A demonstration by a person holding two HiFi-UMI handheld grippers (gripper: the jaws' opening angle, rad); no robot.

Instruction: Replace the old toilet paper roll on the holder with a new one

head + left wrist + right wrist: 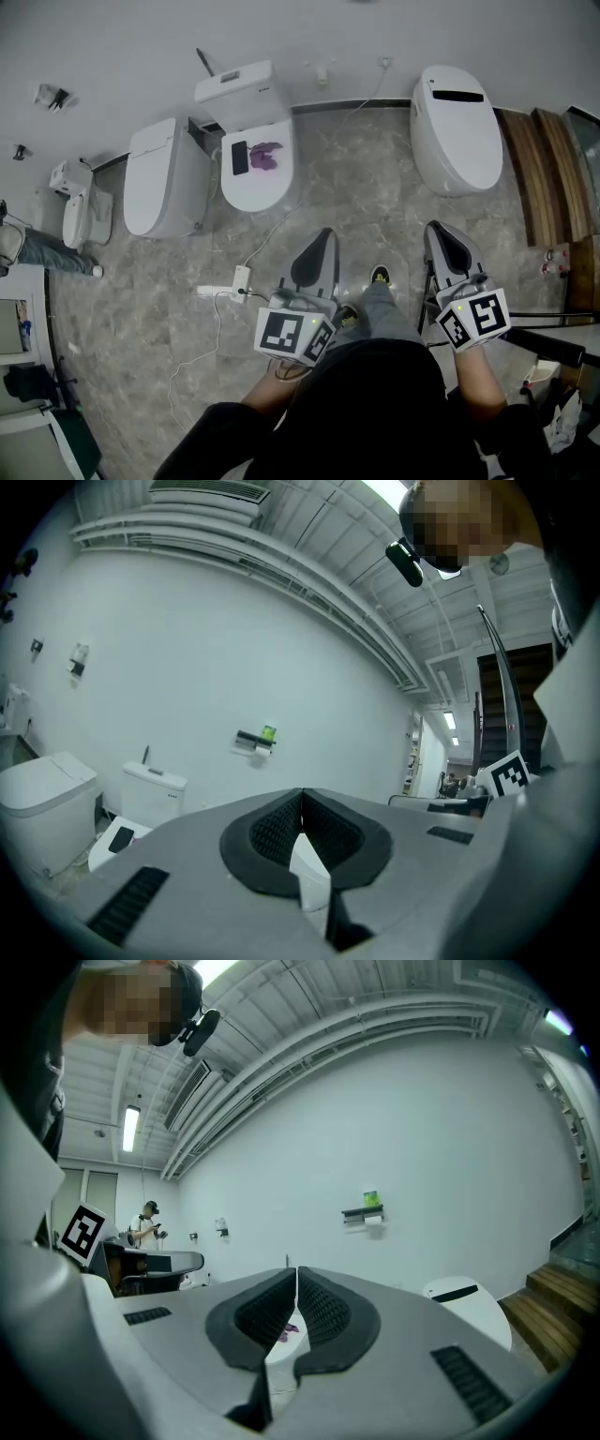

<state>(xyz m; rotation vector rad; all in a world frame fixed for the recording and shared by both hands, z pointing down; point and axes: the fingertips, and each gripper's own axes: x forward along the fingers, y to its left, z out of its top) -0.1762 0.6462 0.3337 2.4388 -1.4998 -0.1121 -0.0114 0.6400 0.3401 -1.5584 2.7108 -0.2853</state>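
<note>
**Two empty grippers, one holder on the wall**

Head view: we count three glossy white toilets (167, 187) along the wall (112, 37), on a veined stone floor (356, 187). The left gripper (325, 232) and right gripper (436, 228) hover above it, our body hiding their handles.

Left gripper view: the ribbed black pads (272, 832) meet with nothing between them. One small holder (251, 740) with its roll (255, 753) hangs on the wall, well beyond.

Right gripper view: the pads are likewise together and empty. The roll is too small for detail.

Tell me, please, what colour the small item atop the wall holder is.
The item is green, clearest in the right gripper view.
</note>
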